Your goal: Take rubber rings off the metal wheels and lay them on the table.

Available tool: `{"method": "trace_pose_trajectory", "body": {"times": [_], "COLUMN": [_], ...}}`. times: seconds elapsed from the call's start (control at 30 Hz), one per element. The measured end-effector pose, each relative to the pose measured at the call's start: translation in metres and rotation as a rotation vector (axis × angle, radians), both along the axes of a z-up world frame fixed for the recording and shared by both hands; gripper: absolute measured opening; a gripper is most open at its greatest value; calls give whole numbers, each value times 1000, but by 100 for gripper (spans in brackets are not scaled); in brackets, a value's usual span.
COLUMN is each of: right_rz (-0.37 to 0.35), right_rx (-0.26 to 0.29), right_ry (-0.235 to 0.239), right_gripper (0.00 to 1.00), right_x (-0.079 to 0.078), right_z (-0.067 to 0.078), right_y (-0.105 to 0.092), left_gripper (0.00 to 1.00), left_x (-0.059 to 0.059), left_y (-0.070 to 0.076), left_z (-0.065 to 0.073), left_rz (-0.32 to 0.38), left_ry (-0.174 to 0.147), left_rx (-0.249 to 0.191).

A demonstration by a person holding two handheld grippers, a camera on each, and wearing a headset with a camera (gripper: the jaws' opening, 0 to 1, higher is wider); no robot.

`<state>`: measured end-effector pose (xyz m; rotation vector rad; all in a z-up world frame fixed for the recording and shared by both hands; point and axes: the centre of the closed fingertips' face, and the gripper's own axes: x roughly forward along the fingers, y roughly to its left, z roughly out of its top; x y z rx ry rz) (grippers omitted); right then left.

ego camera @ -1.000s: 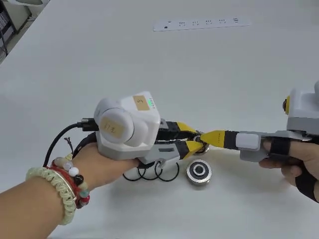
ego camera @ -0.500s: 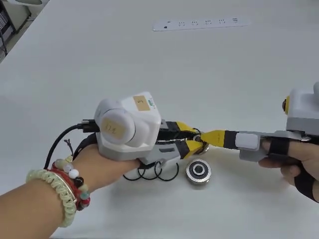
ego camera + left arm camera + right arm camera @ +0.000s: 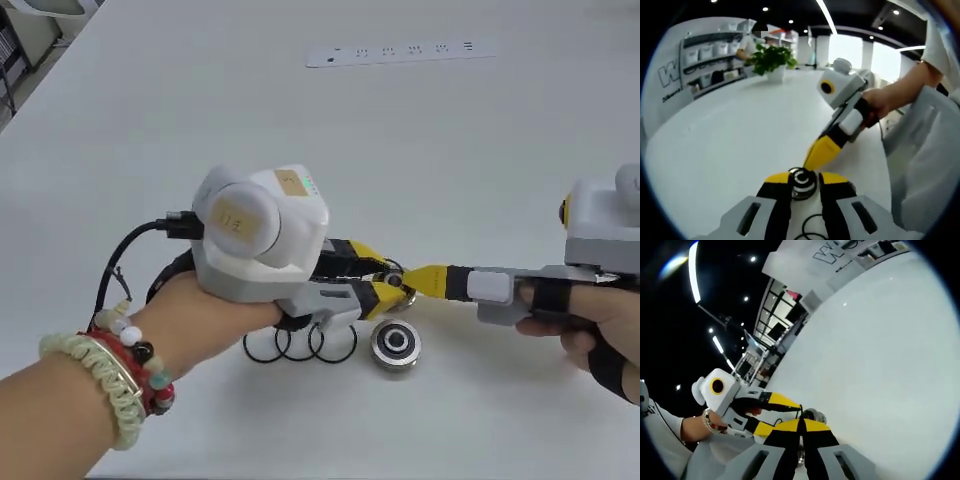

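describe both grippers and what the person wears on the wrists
The left gripper and right gripper have white-grey plastic bodies and black claws tipped yellow. The left one carries tan sticker labels and a black cable at its rear. The left wrist wears a pale green bead bracelet and a red mixed-bead bracelet; the right hand wears a black fingerless glove.

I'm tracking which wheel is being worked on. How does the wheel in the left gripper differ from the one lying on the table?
The gripped wheel sits clamped between the left gripper's jaws; the loose wheel lies flat on the table, face up. The right gripper's closed tip meets the gripped wheel; nothing touches the loose wheel. Both are small round metal wheels.
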<state>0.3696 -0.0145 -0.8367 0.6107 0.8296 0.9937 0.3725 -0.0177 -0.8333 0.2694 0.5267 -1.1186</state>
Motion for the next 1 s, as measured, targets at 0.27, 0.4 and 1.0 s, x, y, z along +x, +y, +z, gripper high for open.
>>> {"method": "trace_pose_trajectory", "body": {"times": [0.27, 0.4, 1.0], "right_rz": [-16, -21, -53], "right_rx": [2, -3, -25], "right_ry": [-26, -27, -63], "right_gripper": [0, 0, 0], "right_x": [4, 6, -4], "right_z": [10, 13, 31], "right_y": [-7, -10, -38], "left_gripper": [35, 39, 56], "left_x": [2, 6, -13], "left_y": [11, 19, 72], "left_z": [36, 55, 111], "left_rz": [0, 18, 86], "left_ry": [-48, -89, -207], "left_rx": [-45, -46, -40]}}
